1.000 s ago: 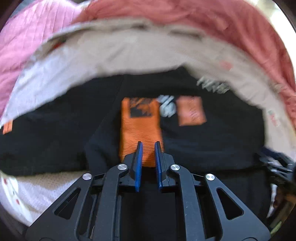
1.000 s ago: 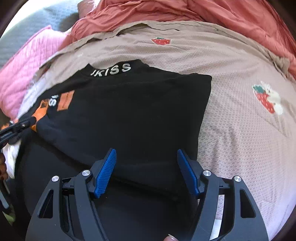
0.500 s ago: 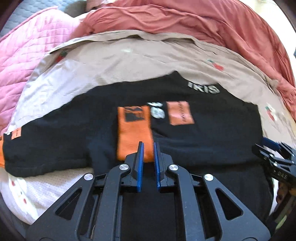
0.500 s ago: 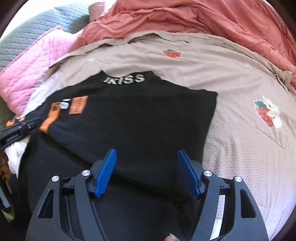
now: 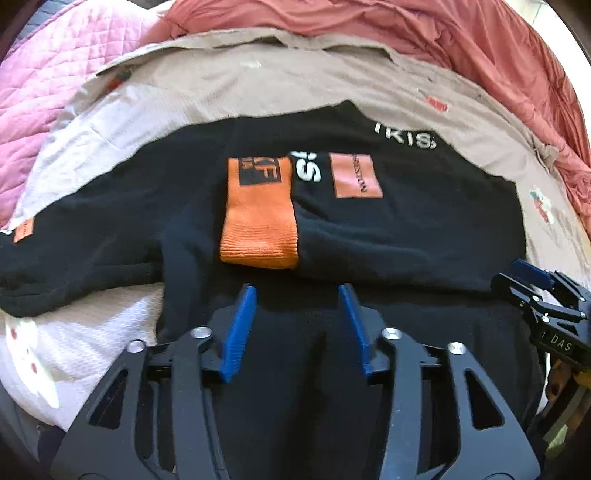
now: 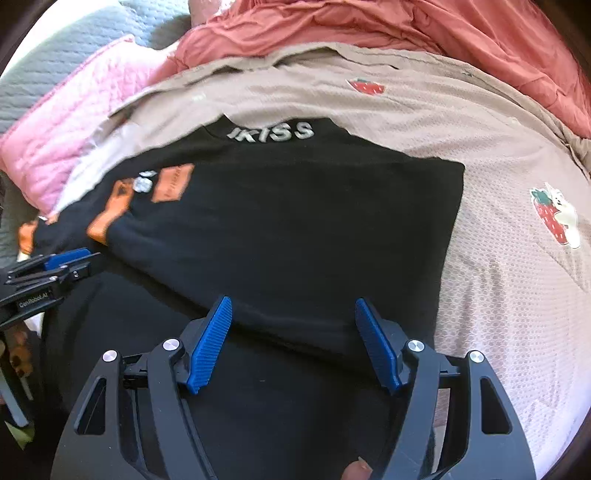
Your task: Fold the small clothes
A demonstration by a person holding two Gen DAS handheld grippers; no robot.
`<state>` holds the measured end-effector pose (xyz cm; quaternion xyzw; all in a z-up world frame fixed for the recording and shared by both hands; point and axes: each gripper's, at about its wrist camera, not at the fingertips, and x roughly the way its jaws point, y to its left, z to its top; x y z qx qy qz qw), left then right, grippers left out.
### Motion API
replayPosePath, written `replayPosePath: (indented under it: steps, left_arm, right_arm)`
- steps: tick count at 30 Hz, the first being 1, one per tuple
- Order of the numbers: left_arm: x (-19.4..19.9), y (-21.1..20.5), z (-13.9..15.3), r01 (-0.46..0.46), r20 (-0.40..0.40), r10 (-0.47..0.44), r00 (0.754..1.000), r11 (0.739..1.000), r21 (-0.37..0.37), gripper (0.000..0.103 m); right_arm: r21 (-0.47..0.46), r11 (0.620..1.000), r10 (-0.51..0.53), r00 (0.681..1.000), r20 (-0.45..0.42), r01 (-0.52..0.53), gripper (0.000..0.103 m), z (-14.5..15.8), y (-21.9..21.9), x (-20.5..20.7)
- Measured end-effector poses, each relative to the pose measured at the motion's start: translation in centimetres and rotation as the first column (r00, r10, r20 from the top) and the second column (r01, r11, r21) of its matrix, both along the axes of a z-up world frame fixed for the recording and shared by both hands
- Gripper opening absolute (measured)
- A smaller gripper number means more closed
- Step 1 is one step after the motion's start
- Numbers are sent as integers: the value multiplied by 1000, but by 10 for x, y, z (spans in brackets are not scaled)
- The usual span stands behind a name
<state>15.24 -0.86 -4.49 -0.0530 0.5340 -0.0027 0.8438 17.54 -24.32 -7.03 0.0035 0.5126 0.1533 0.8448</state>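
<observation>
While the black knit sweatshirt (image 5: pixel 406 236) lies spread on the beige mesh-textured bed sheet (image 6: pixel 498 295), both claws hang above its near half. One sleeve is folded in across the chest, its ribbed orange cuff (image 5: pixel 258 225) lying flat beside a rectangular orange patch (image 5: pixel 354 175), with white letters (image 6: pixel 271 132) stitched along the collar at the far edge. The cloth looks soft and matte; the folded layer makes a straight diagonal edge across the body in the right wrist view. The other sleeve runs out to the left in the left wrist view, ending near a small orange tab (image 5: pixel 23 230).

The left gripper (image 5: pixel 297 291) has just been opening; its ridged blue pads (image 5: pixel 238 332) now stand apart just short of the cuff, with nothing pinched and only dark cloth under the gap. The right gripper (image 6: pixel 293 306) is spread wide over the folded edge, its blue pads (image 6: pixel 210 343) clear of the fabric as far as can be told.

The sheet is printed with red strawberries (image 6: pixel 550 216) and lies bare to the right of the sweatshirt's straight side edge, giving open room there. Behind, a rumpled salmon-red quilt (image 6: pixel 424 33) bounds the far side, and a pink quilted pillow (image 6: pixel 66 133) crowds the far left corner. A fingertip (image 6: pixel 356 472) shows at the bottom rim of the right wrist view.
</observation>
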Motion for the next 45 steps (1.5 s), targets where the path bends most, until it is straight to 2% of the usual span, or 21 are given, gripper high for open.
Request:
replayPosePath:
  steps: [3, 4, 6, 7, 9, 14, 20, 24, 25, 26, 35, 45]
  left_arm:
    - [-6, 1, 10, 0, 23, 0, 1000, 1000, 6, 56]
    - [-10, 2, 14, 0, 30, 0, 1000, 1000, 6, 58]
    - [-15, 4, 18, -1, 38, 1, 999, 1000, 2, 66]
    - [-18, 6, 22, 0, 41, 0, 999, 1000, 2, 66]
    - [-24, 7, 28, 0, 52, 0, 999, 1000, 7, 76]
    - [-35, 11, 42, -3, 85, 1, 996, 1000, 19, 88]
    - [-44, 21, 54, -27, 115, 22, 993, 999, 43, 93]
    - [-49, 36, 61, -63, 129, 59, 990, 998, 27, 93]
    - [-51, 40, 62, -74, 132, 70, 989, 997, 25, 93]
    - [-52, 43, 63, -80, 135, 76, 988, 997, 23, 93]
    - [-60, 76, 58, -144, 137, 143, 980, 990, -3, 93]
    - [-68, 114, 48, -209, 153, 200, 968, 977, 48, 93]
  right_arm:
    - [-1, 1000, 21, 999, 40, -21, 69, 9, 7, -8]
    - [-4, 1000, 24, 998, 55, -24, 82, 11, 8, -10]
    - [-10, 1000, 24, 995, 98, -23, 91, 19, 11, -16]
    - [-8, 1000, 26, 994, 106, -25, 91, 21, 13, -16]
    - [-5, 1000, 28, 991, 134, -28, 93, 26, 13, -20]
    - [-3, 1000, 31, 976, 217, -31, 93, 41, 15, -30]
    - [7, 999, 41, 951, 306, -45, 93, 57, 23, -46]
    - [-10, 999, 47, 938, 344, -46, 93, 64, 31, -56]
    - [-15, 999, 44, 936, 348, -41, 99, 65, 33, -58]
    - [-18, 999, 38, 935, 353, -34, 98, 66, 37, -59]
    - [22, 998, 52, 934, 353, -63, 98, 77, 76, -83]
    - [-44, 991, 133, 934, 331, -126, 98, 74, 126, -99]
